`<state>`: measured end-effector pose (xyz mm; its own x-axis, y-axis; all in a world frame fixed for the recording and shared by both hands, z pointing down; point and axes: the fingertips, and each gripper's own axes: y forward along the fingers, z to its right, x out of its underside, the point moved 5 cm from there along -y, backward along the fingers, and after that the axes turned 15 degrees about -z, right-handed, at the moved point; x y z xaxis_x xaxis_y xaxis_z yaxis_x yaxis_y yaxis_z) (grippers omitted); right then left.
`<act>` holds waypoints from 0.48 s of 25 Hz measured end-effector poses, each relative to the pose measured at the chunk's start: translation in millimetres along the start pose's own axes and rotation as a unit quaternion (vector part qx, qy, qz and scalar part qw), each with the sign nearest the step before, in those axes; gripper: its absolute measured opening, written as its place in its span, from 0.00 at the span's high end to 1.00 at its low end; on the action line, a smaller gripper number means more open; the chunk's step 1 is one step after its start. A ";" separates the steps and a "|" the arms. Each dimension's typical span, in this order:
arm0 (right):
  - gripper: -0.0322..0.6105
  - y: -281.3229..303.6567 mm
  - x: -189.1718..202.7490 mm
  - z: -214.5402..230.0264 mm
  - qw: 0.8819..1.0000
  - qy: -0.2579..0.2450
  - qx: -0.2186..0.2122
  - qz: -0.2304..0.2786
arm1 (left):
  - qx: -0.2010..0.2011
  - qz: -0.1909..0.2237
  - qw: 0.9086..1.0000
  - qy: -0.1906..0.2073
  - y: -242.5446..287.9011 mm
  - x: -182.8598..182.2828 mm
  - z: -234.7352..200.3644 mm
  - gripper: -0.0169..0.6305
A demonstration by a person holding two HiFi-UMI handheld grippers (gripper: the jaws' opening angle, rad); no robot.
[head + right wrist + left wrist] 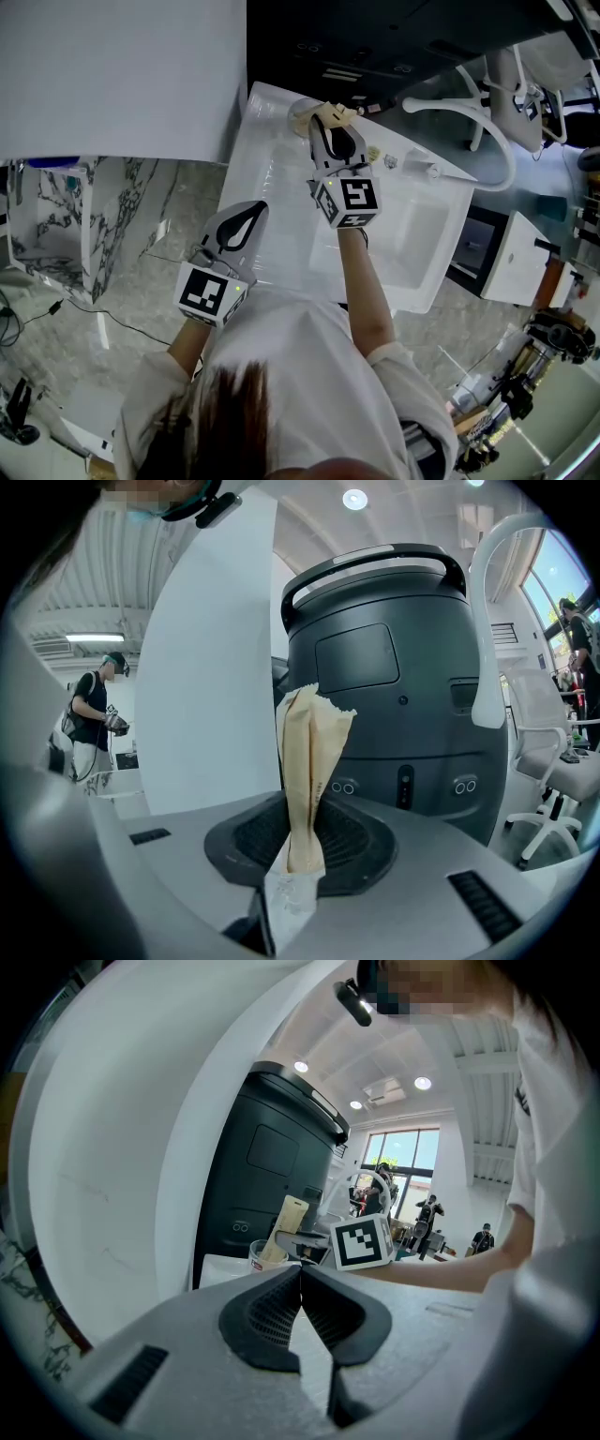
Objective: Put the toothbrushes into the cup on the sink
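A toothbrush in a tan paper wrapper [307,752] stands upright between the pads of my right gripper [304,808], which is shut on it. In the head view this gripper [325,122] hangs over the back of the white sink [281,202], right beside the clear cup [302,112]; the wrapper's end [341,114] sticks out past the jaws. In the left gripper view the cup [261,1255] has a wrapped toothbrush [286,1227] over it. My left gripper [246,217] stays at the sink's near left edge, shut and empty [300,1271].
A white faucet [478,122] arches over the basin at the right. A large dark machine [394,677] stands behind the sink. A white panel [122,75] and a marble-patterned wall [141,216] lie to the left. People stand in the background.
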<state>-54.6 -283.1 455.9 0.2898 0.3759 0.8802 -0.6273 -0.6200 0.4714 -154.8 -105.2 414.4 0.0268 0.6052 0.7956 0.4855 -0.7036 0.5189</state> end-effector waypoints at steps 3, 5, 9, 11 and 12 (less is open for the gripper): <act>0.83 2.9 2.6 -0.3 1.000 -0.004 0.002 -0.007 | -0.001 0.001 1.000 0.000 -0.7 -0.2 -1.0 0.95; 0.83 4.4 4.1 -0.2 1.000 -0.003 0.001 -0.008 | -0.001 0.002 1.000 0.000 -1.0 0.3 -1.5 0.95; 0.83 2.3 5.8 2.5 1.000 0.004 0.002 0.000 | 0.002 0.005 1.000 -0.002 0.0 -0.9 1.9 0.95; 0.83 1.8 7.5 3.3 1.000 0.007 0.003 0.002 | 0.004 0.005 1.000 0.000 0.6 -1.4 2.6 0.95; 0.83 1.9 8.7 3.7 1.000 0.007 0.003 0.002 | 0.004 0.006 1.000 0.000 0.5 -1.6 2.5 0.95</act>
<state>-50.6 -283.6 464.7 0.2783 0.3828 0.8809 -0.6236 -0.6256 0.4688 -152.4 -105.6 412.6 0.0316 0.5971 0.8015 0.4913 -0.7076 0.5078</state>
